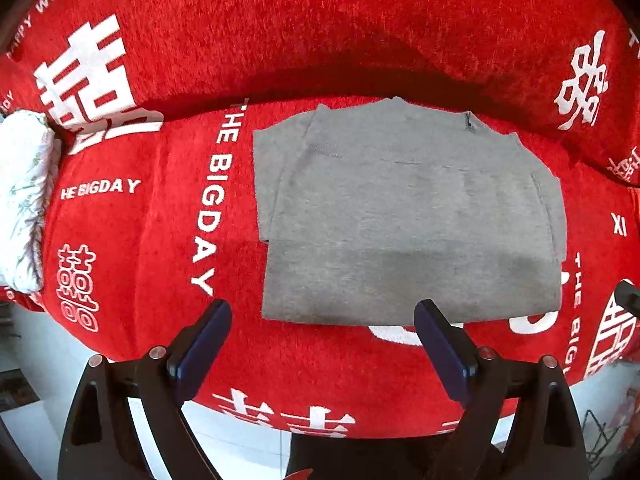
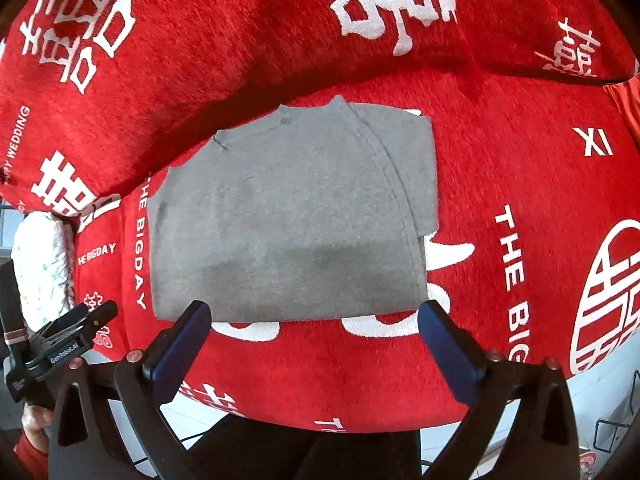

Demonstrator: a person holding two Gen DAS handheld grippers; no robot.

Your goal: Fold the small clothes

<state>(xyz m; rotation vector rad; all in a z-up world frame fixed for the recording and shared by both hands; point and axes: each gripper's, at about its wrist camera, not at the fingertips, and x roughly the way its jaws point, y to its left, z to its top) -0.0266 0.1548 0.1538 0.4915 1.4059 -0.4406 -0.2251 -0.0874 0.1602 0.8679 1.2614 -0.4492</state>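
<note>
Left wrist view: folded grey knit garment [image 1: 408,216] at frame centre on red printed blanket [image 1: 160,240].
Left gripper [image 1: 322,312] and right gripper [image 2: 314,314] both gape wide, empty, above the garment's near edge.

White patterned bundle [image 1: 24,200] cut off at left edge; lettering on red cover [image 1: 360,40] partly cropped.

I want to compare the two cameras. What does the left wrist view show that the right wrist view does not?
Only the left wrist view shows the left gripper open from behind and red cloth left of the shirt. Only the right wrist view shows the left gripper from the side, a hand, and the open right gripper. Both show the folded grey shirt and white pillow.
</note>
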